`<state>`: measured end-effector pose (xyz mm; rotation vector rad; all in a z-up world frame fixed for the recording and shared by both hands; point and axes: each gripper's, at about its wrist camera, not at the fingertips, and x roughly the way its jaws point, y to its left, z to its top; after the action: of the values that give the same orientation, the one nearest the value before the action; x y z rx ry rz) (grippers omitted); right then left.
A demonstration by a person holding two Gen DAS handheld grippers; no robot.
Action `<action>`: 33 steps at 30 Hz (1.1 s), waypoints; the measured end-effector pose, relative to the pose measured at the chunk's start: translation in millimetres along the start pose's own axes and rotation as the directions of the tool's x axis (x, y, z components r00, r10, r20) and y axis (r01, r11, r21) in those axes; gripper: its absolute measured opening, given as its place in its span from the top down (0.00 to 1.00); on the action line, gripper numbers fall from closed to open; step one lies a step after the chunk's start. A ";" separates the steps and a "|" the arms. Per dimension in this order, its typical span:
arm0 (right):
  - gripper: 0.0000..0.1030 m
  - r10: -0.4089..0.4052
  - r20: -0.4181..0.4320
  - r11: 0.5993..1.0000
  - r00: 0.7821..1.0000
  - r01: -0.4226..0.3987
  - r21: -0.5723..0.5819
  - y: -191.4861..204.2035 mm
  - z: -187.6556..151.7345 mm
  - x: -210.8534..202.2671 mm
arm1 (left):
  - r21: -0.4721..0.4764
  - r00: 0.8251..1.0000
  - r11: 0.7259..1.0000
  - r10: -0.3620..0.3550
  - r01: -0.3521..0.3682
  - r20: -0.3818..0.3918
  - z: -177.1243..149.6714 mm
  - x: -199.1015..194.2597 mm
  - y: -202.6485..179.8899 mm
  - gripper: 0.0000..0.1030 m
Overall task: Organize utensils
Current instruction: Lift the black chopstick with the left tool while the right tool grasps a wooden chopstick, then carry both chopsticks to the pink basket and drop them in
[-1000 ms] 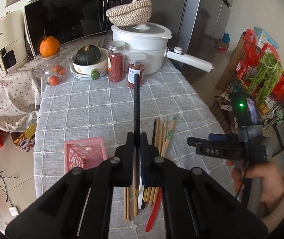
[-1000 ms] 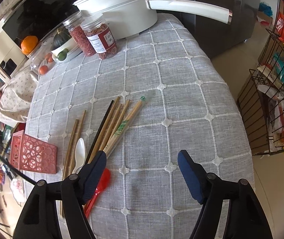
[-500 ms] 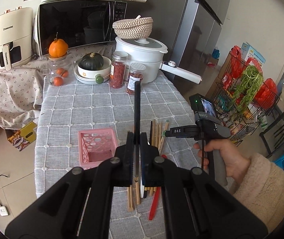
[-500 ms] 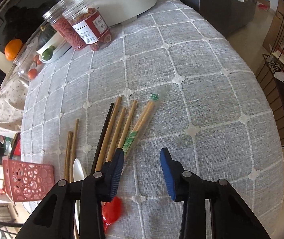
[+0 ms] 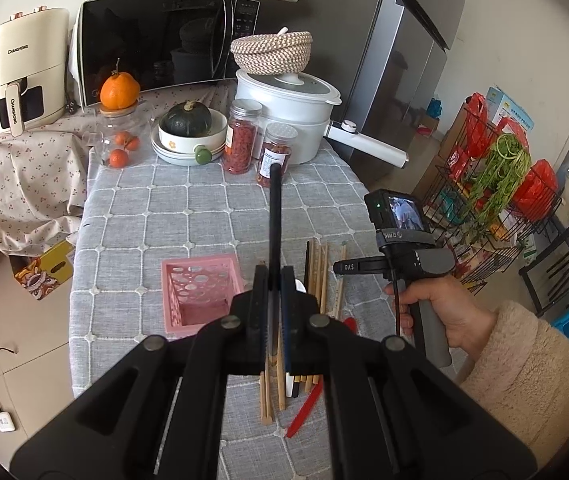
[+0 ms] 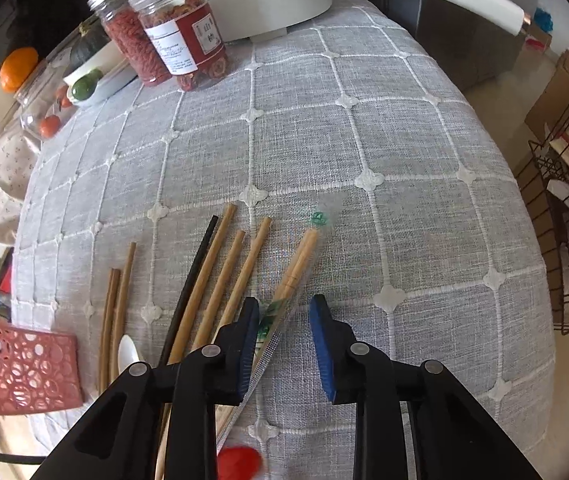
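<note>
My left gripper (image 5: 271, 280) is shut on a black chopstick (image 5: 274, 216) that sticks out forward, above the grey table. A pink basket (image 5: 202, 290) sits just left of it, also seen in the right wrist view (image 6: 24, 368). Several wooden chopsticks (image 6: 220, 280), one black chopstick (image 6: 192, 284), a wrapped pair (image 6: 288, 292), a white spoon (image 6: 128, 354) and a red spoon (image 6: 240, 462) lie together. My right gripper (image 6: 284, 340) is open and low over the wrapped pair, its left finger touching the wrapper. It also shows in the left wrist view (image 5: 340, 267).
Two jars (image 5: 244, 142), a white pot (image 5: 284, 120) with a long handle, a bowl with a squash (image 5: 188, 128), a microwave (image 5: 160, 44) and an air fryer (image 5: 24, 72) stand at the back. A wire rack (image 5: 484, 200) stands right of the table.
My right gripper has moved down and forward onto the chopstick pile and its jaws have narrowed. My left gripper has risen and pulled back with the black chopstick.
</note>
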<state>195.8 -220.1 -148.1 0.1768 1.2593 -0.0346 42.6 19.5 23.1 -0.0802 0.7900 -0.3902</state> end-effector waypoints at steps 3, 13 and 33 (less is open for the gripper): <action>0.89 -0.022 -0.005 1.000 1.000 0.022 -0.017 1.8 -2.6 -0.5 | 0.002 1.000 1.000 0.009 -0.009 0.002 -0.6 0.5 0.6 0.94; 0.95 0.119 0.150 0.989 0.982 -0.130 0.065 -31.2 -10.1 -65.2 | -0.014 0.992 1.000 -0.011 0.013 0.127 8.8 -32.9 7.3 0.94; 0.95 0.318 0.523 0.947 0.791 -0.295 -0.129 40.1 -53.5 -190.6 | -0.118 0.966 0.988 0.127 -0.102 0.224 20.3 -5.3 67.5 0.94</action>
<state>91.5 -186.0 21.5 0.3124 0.6517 0.2129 74.5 82.4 26.5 -0.1752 0.5818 -0.2238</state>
